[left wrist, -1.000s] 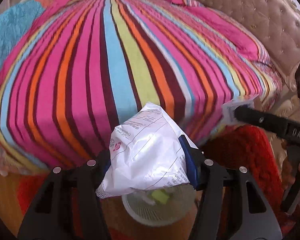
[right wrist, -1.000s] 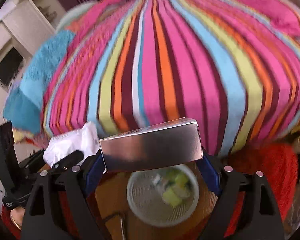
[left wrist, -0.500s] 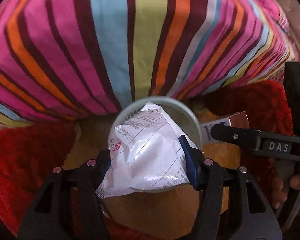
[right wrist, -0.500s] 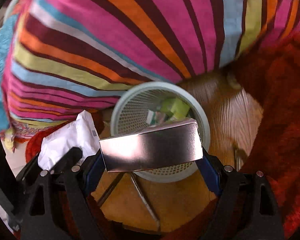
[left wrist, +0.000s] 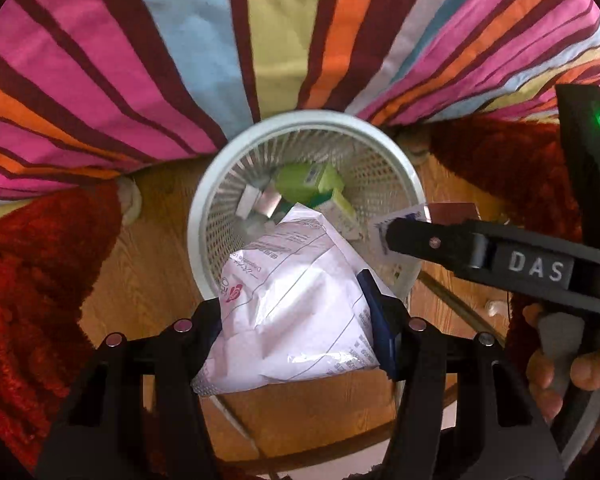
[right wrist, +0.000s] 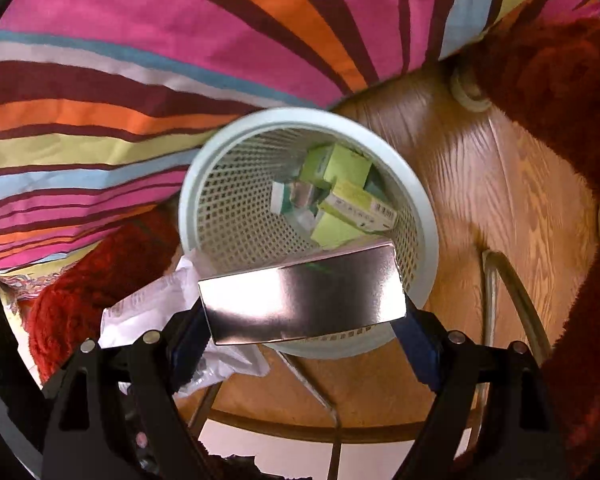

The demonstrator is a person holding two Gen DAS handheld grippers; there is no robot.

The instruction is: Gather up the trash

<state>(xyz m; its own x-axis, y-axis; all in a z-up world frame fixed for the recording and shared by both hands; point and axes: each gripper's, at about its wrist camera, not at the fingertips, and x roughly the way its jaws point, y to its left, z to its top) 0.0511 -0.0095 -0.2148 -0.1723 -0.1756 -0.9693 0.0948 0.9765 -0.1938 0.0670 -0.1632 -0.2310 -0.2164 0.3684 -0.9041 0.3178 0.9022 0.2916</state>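
My left gripper [left wrist: 300,320] is shut on a crumpled white plastic packet [left wrist: 296,304] and holds it over the near rim of a white mesh wastebasket [left wrist: 204,200]. My right gripper [right wrist: 304,320] is shut on a shiny silver box [right wrist: 300,296], held over the near edge of the same wastebasket [right wrist: 228,216]. The basket holds green and white cartons [right wrist: 340,196]. The right gripper with its box also shows in the left wrist view [left wrist: 412,228], at the basket's right rim. The white packet shows in the right wrist view [right wrist: 148,308], low left.
The basket stands on a wooden floor [right wrist: 500,184] against a bed with a striped cover [left wrist: 180,40]. Red shaggy rugs [left wrist: 32,264] lie on both sides. A metal stool or chair frame [right wrist: 512,288] is beneath the grippers.
Both grippers have tilted down from the bed and moved in over the wastebasket, which now looks larger and closer. Both still hold their items.
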